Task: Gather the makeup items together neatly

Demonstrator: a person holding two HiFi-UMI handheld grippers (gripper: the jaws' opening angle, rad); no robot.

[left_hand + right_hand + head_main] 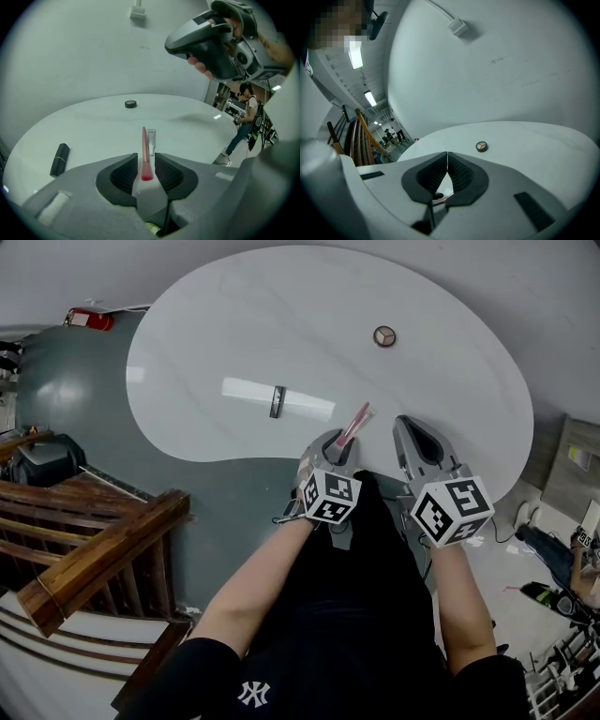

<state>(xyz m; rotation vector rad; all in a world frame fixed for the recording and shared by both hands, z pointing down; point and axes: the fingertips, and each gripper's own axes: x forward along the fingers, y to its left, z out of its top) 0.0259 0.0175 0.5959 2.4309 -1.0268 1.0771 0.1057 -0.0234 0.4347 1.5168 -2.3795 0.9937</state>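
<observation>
In the head view, both grippers are over the near edge of the white table (234, 324). The pink brush (355, 424) is at the tip of the left gripper (339, 439), and the right gripper (403, 423) is just beside. A round compact (384, 336) and a black lipstick (277, 401) lie farther away.

In the left gripper view, the jaws stand apart around the brush end without pressing it. A small clear tube (151, 138) lies just beside the brush.

In the right gripper view, the jaws are together and hold nothing
</observation>
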